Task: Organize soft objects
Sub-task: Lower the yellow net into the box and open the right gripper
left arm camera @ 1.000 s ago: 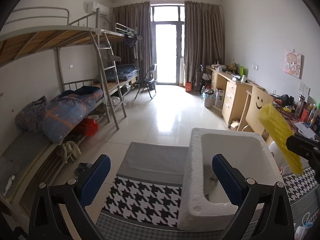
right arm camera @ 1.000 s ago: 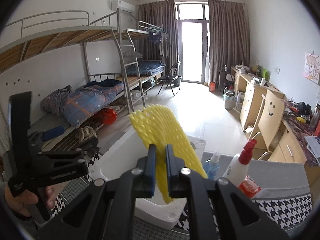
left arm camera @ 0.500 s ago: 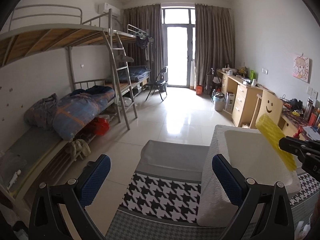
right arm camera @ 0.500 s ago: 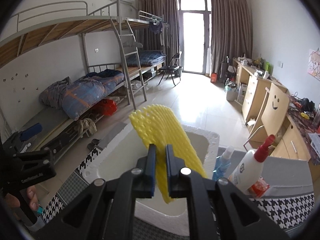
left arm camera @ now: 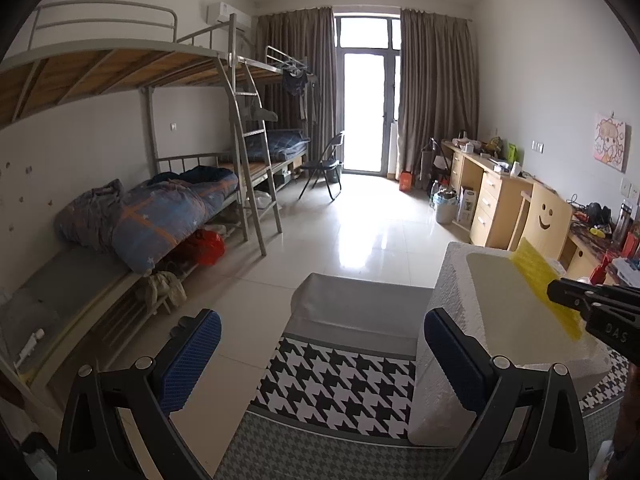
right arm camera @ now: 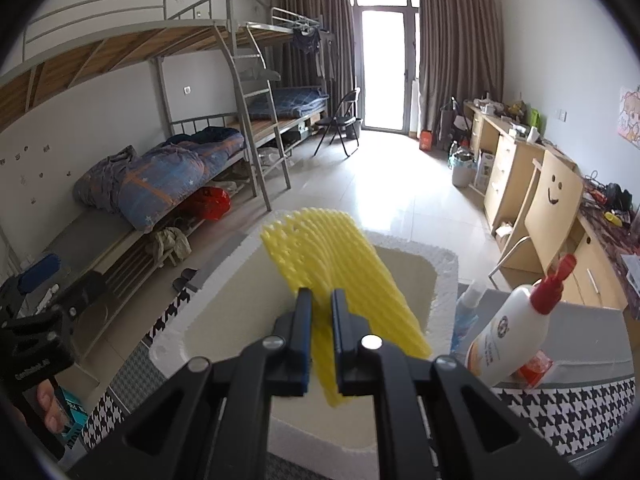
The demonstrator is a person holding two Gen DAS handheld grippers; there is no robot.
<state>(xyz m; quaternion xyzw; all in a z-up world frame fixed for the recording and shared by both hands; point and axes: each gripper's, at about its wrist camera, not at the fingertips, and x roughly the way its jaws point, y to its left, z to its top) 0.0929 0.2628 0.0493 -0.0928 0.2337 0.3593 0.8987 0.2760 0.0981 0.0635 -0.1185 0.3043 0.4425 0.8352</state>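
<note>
My right gripper (right arm camera: 320, 300) is shut on a yellow foam net sleeve (right arm camera: 340, 264), which sticks up and forward over the hollow of a white foam box (right arm camera: 440, 264). From the left wrist view the same yellow sleeve (left arm camera: 540, 280) and the right gripper (left arm camera: 560, 294) hang over the white foam box (left arm camera: 448, 304) at the right edge. My left gripper (left arm camera: 320, 356) is open with nothing between its blue pads (left arm camera: 192, 356), held left of the box over a houndstooth cloth (left arm camera: 340, 388).
A white squeeze bottle with a red cap (right arm camera: 516, 332) and a blue spray bottle (right arm camera: 466, 312) stand right of the box. A grey cover (left arm camera: 356, 304) lies beyond the cloth. Bunk beds (left arm camera: 160, 208) line the left wall, desks (left arm camera: 492, 196) and a smiley-face chair (left arm camera: 548, 216) the right.
Both grippers have sunk a little. The left view has slid left, so the foam box sits further right in it. The yellow sleeve is lower over the box hollow.
</note>
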